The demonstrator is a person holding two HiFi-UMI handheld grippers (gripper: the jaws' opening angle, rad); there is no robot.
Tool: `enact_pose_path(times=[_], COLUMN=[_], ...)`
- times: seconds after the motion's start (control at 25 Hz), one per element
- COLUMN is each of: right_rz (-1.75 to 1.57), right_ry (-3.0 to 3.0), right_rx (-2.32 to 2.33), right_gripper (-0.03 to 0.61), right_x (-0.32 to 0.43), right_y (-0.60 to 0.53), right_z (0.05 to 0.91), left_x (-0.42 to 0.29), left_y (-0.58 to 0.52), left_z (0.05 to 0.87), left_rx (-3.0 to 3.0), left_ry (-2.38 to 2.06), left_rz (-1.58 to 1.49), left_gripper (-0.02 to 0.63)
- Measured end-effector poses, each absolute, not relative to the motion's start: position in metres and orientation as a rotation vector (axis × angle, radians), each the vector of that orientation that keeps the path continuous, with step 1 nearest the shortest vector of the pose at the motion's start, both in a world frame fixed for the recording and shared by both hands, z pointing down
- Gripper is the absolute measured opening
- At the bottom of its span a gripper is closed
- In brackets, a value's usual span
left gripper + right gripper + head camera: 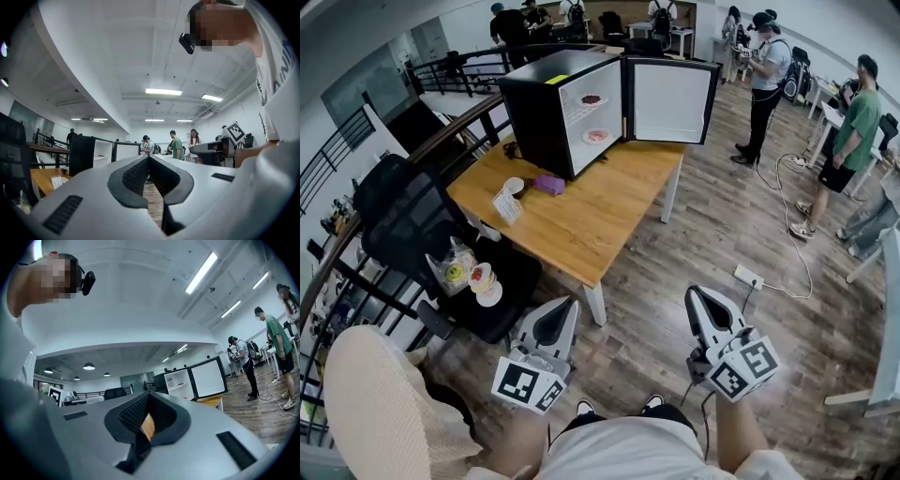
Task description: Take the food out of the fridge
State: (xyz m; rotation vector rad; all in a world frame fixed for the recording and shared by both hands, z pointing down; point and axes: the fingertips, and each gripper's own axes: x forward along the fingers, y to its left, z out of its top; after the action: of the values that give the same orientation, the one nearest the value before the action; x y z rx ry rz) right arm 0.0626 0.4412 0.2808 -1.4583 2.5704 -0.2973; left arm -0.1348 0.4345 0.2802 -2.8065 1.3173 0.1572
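The left claw (pixel 565 309) is pressed together on nothing, and the right claw (pixel 697 298) likewise; in each one's own view the pads meet at the tips with only a sliver of background showing behind them. Both are held about level, side by side in front of the person's body and aimed towards the fridge (pixel 546 108); that looks like a ready carry, not a reach, since neither is near anything. Bare floor lies between them and the wooden tabletop (pixel 591 211), and the fridge stands at its far end, well apart from both claws. Its door (pixel 670 98) is swung wide to the right, so the shelves face the person; the food (pixel 597 136) sits inside, a pale plate with something pink on the lower shelf, and a darker item is on the shelf above. The taking-out seems not yet begun; a step closer and spread jaws would come first.
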Motion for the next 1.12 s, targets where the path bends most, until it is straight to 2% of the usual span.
enact_pose_path(times=[0.56,1.12], right_rz=[-0.252,-0.296], right_ry=[2.683,2.69], right_rx=[-1.329,-1.357], right_gripper=[0.02,0.02], right_x=[0.131,0.16], right_y=[0.399,0.285], right_z=[0.291,0.3], left_x=[-0.055,-0.023], left_y=[0.414,0.289], left_z=[0.288,0.299], left_rx=[-2.756,-2.79], left_ry=[1.448,1.402], left_rz=[0.102,0.134], left_gripper=[0.008,0.008])
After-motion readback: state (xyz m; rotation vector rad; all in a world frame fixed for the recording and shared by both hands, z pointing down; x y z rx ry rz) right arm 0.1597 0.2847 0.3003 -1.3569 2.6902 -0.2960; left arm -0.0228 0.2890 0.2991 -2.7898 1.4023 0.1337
